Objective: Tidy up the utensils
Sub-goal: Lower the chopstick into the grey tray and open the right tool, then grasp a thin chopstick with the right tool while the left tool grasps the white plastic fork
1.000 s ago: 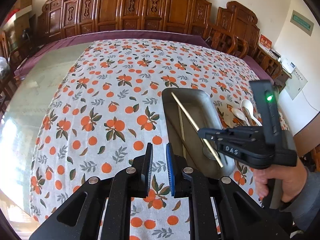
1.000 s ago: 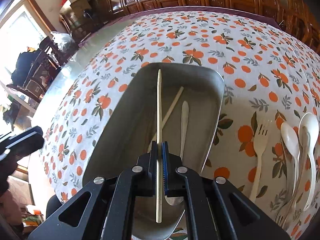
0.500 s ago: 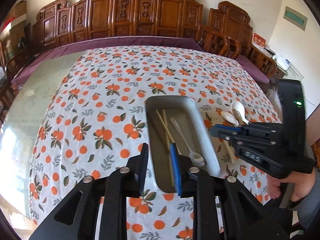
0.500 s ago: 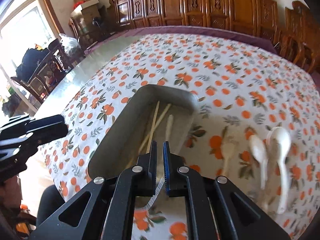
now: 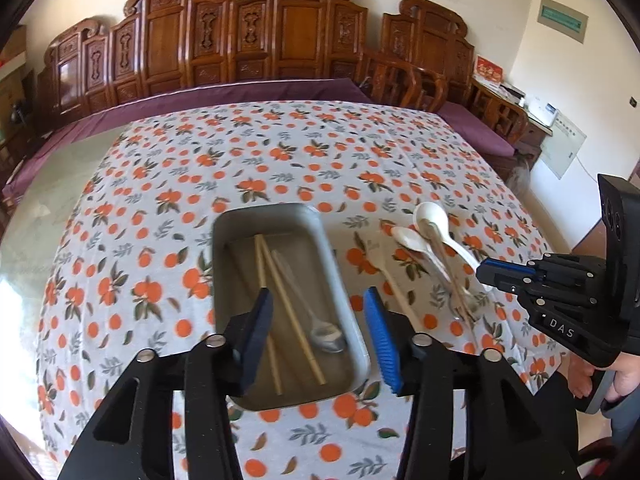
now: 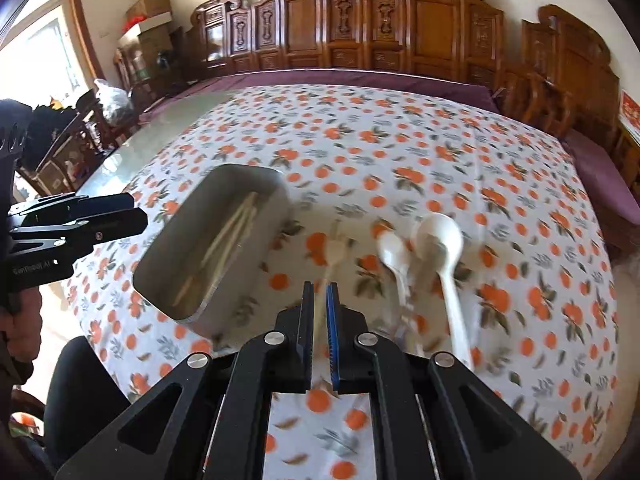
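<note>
The cloth (image 5: pixel 280 160) over the worktop was white, printed with orange fruit and grey-green leaves. The tray (image 5: pixel 326 264) was dull grey metal and held pale tan chopsticks (image 5: pixel 280 280). The spoons (image 6: pixel 438 236) were white. Each claw was black with one blue pad (image 5: pixel 380 340). Behind stood carved reddish-brown chairs (image 5: pixel 280 32).

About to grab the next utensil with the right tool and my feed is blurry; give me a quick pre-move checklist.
1. Right tool empty, jaws slightly apart: ok.
2. Two wooden chopsticks inside the grey metal tray: ok.
3. Metal spoon in tray: ok.
4. Cream plastic fork lying free beside tray: ok.
5. Fork lined up with right tool: cannot tell, blurred.
6. Left tool open, empty: ok.
</note>
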Tool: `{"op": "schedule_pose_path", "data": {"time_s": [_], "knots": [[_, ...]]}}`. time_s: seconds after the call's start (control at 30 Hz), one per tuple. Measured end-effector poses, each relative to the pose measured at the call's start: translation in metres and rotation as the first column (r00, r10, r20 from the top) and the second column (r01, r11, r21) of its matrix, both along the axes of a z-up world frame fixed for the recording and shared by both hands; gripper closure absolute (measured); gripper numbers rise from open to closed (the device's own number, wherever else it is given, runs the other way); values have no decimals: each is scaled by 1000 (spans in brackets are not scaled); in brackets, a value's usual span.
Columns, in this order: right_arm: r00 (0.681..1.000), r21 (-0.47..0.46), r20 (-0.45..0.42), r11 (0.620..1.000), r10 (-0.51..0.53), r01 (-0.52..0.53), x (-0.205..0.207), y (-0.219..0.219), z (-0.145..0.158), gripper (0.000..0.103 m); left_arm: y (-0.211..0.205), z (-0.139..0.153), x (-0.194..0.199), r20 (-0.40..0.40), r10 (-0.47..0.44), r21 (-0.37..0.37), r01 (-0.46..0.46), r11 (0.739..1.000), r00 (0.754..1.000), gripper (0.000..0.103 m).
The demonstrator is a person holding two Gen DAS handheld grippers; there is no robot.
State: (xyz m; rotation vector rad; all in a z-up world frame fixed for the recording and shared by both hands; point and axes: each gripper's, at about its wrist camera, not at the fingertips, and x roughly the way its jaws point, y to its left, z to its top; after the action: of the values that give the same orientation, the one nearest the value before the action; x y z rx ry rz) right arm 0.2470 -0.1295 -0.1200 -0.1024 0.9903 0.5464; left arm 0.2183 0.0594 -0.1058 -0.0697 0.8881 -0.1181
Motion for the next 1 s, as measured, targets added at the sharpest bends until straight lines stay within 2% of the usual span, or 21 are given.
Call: {"op": "schedule_pose_path", "data": {"time_s": [0.07,0.13,0.17,0.37,0.67,0.8,0.93,1.0], "knots": [[1000,-1,-4,1000,-23,23,0,-14,-1,94,-7,0,2,8,-9,1,9,1000,1000,35],[999,-9,-7,999,-42,42,0,-25,-5,94,-12,0,4,10,-16,-3,16,1000,1000,24],[999,-14,-10,999,-50,49,0,-29,-7,94,-16,-1,6,12,-20,-3,20,1000,1000,22],[996,-37,-53,997,-77,75,5,-40,-29,92,-32,-7,9,5,-34,-3,34,999,999,21],[987,-75,-113,992,-110,102,20,-29,-70,91,-47,-22,6,-36,-48,10,48,999,998,21],[982,-91,-141,990,-123,111,28,-24,-80,91,-52,-26,5,-48,-59,17,60,998,997,21],[982,-161,-136,981,-132,110,32,-18,-87,91,-56,-28,4,-55,-68,26,69,997,996,21],[980,-153,-144,982,-135,112,33,-20,-90,90,-57,-26,2,-48,-73,28,74,997,996,21]]}}
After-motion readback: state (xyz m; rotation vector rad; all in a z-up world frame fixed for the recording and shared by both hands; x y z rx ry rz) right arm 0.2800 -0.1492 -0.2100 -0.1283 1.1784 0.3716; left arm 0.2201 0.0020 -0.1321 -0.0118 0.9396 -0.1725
